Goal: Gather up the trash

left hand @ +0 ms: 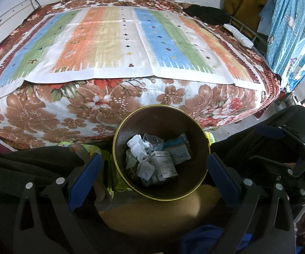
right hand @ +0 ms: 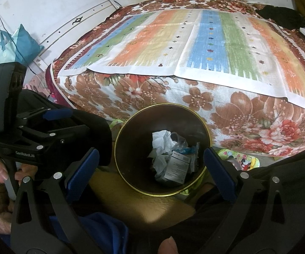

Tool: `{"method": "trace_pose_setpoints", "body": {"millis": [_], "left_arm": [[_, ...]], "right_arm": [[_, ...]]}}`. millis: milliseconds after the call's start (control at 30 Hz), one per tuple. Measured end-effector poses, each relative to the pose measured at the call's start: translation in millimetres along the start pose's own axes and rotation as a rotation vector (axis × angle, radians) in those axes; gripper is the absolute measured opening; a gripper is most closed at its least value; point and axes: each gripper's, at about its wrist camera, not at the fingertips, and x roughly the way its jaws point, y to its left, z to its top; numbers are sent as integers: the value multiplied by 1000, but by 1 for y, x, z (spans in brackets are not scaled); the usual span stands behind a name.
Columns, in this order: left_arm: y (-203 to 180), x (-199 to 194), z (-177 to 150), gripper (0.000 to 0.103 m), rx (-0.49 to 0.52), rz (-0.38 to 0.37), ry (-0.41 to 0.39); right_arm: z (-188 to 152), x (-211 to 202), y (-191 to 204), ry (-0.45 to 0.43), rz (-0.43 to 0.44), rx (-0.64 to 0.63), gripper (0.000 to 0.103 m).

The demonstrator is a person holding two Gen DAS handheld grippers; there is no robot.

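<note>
So the bin [left hand: 162, 154] sits on the floor right against the bed [left hand: 131, 42], dead center at 6 o'clock in both views. Inside: crumpled paper [left hand: 136, 146], a small printed box [left hand: 166, 166], some plastic wrappers, so most of the collecting looks done to me. Both grippers hang over it, jaws wide and empty, left gripper [left hand: 155, 175] and right gripper [right hand: 151, 170], probably parked there for dropping stuff in. The striped mat [right hand: 194, 40] looks bare. Something colorful peeks out at 3 o'clock of the bin, half hidden, can't tell what.
</note>
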Motion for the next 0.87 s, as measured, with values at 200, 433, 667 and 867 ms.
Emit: {"method": "trace_pose_setpoints", "body": {"millis": [200, 433, 667, 867], "left_arm": [[-1, 0, 1, 97, 2, 2, 0], [0, 0, 0, 97, -1, 2, 1], [0, 1, 1, 97, 1, 4, 3], [1, 2, 1, 97, -3, 11, 7]], "right_arm": [[0, 0, 0, 0, 0, 0, 94], [0, 0, 0, 0, 1, 0, 94], [0, 0, 0, 1, 1, 0, 94], [0, 0, -1, 0, 2, 1, 94]]}}
